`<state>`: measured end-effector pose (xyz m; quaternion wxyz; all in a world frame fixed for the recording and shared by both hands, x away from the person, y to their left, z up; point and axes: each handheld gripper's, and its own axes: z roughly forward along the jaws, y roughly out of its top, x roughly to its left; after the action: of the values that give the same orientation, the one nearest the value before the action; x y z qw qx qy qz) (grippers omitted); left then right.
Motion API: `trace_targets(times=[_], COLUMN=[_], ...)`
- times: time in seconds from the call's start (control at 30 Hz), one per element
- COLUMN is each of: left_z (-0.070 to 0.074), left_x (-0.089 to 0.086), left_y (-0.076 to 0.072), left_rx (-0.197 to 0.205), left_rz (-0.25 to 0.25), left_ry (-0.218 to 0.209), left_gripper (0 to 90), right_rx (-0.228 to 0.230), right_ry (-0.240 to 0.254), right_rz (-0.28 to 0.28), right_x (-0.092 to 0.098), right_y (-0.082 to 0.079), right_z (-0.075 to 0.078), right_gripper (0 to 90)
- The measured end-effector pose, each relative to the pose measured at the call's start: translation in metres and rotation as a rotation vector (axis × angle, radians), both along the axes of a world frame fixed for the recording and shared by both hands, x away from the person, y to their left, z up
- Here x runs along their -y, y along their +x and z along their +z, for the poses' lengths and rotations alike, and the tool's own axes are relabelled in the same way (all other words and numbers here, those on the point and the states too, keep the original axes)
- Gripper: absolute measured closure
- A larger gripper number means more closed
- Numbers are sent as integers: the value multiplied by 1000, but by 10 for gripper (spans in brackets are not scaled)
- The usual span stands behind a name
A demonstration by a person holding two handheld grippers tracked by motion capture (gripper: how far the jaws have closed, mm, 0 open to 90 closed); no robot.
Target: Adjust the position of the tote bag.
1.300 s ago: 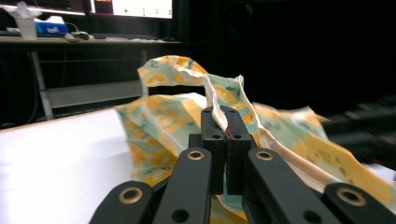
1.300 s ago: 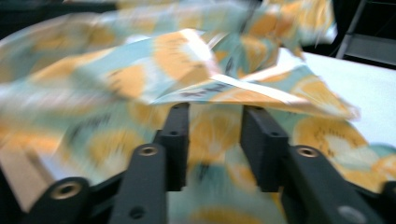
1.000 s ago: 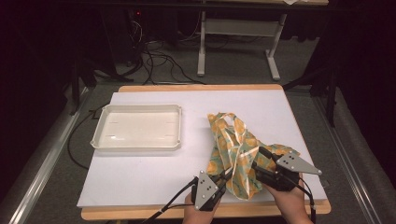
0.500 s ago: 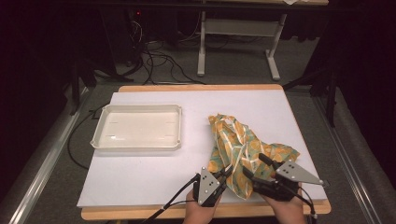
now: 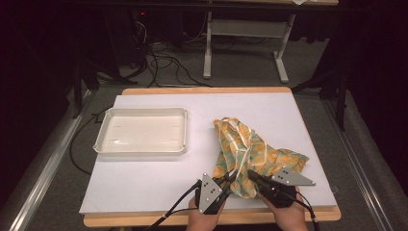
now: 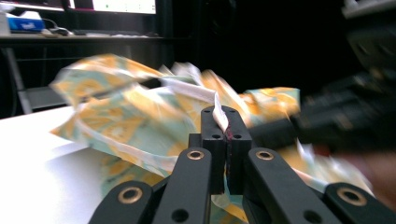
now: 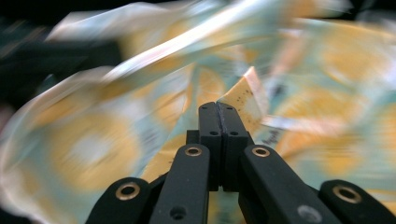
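A crumpled cloth (image 5: 246,144) with an orange and teal print lies on the right half of the white table top (image 5: 144,178). Both grippers sit at its near edge, held by the person's hands. My left gripper (image 5: 232,177) is shut on a white hem strip of the cloth (image 6: 130,116), which shows pinched at its tips (image 6: 226,114). My right gripper (image 5: 250,173) is shut too, with a tan corner of the cloth (image 7: 93,144) at its tips (image 7: 219,106). The two sets of tips are nearly touching. Both gripper views are blurred.
A white shallow tray (image 5: 101,144) stands on the left half of the table. The table's wooden front edge (image 5: 144,222) runs just below the hands. Cables and desk legs (image 5: 208,48) are on the floor beyond the table. The other gripper (image 6: 345,116) shows dark at the right.
My right gripper has moved left and toward the person, closing in on the left gripper. The cloth's right part now lies spread out to the right. The left gripper has barely moved.
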<state>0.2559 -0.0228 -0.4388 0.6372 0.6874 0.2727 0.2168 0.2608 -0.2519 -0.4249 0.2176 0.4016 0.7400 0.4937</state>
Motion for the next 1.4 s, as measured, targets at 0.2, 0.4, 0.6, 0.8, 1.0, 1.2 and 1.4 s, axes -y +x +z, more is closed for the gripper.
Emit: trace_targets(times=[0.2,0.4,0.6,0.8,1.0,1.2,1.4], left_z=[-19,-25,-17,3,11,10,-9], left_x=[23,47,34,12,-13,-14,17], left_y=[-20,-19,-13,-1,32,62,67], left_rx=[-41,-60,-54,-9,-21,-181,-255], left_rz=[-121,-174,-163,-73,118,95,26], left_ry=[73,85,63,7,-17,-84,19], left_gripper=[898,795,520,457,319,181,707], right_rx=[58,115,136,121,132,150,145], right_ry=[-22,-87,-73,-104,-85,-85,-90], right_rz=[-150,-151,-194,-233,-291,-327,-345], right_x=[52,54,78,105,128,139,143], right_y=[29,35,20,5,-2,-2,3], right_z=[20,32,24,11,11,15,13], right_gripper=[900,900,900,900,900,900,900])
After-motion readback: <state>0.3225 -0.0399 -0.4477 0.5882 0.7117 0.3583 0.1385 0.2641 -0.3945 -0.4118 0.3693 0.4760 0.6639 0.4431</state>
